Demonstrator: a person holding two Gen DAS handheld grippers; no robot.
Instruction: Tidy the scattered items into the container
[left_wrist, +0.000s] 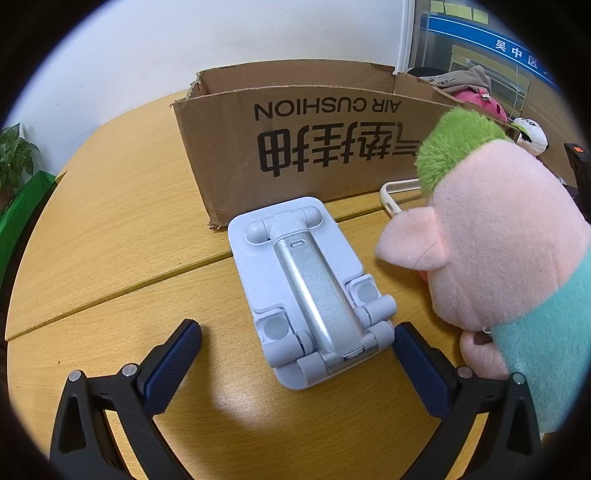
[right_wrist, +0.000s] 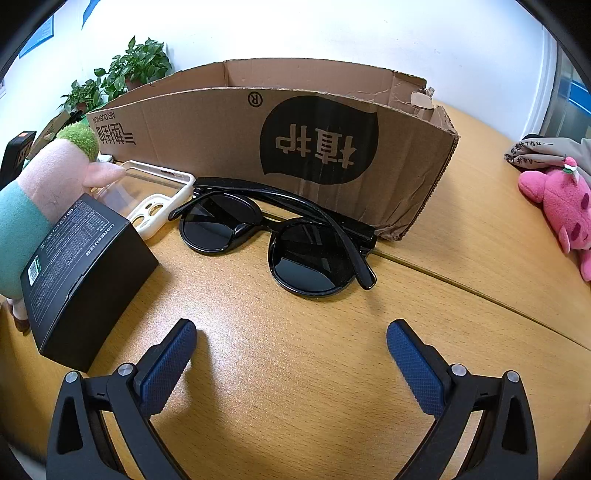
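Note:
A low cardboard box (left_wrist: 314, 147) (right_wrist: 295, 140) stands open at the back of the wooden table. A folded white phone stand (left_wrist: 310, 291) lies just ahead of my open left gripper (left_wrist: 297, 334), its near end between the fingertips. To its right lies a pink plush pig (left_wrist: 498, 251) (right_wrist: 55, 173) with green hair. My right gripper (right_wrist: 291, 332) is open, a short way in front of black sunglasses (right_wrist: 277, 232). A black carton (right_wrist: 81, 273) and a clear phone case (right_wrist: 147, 195) (left_wrist: 395, 195) lie to the left.
A pink plush toy (right_wrist: 561, 206) and grey fabric (right_wrist: 546, 151) sit at the table's right side. Potted plants (right_wrist: 125, 70) stand behind the box by the white wall. A seam (right_wrist: 480, 291) runs across the tabletop.

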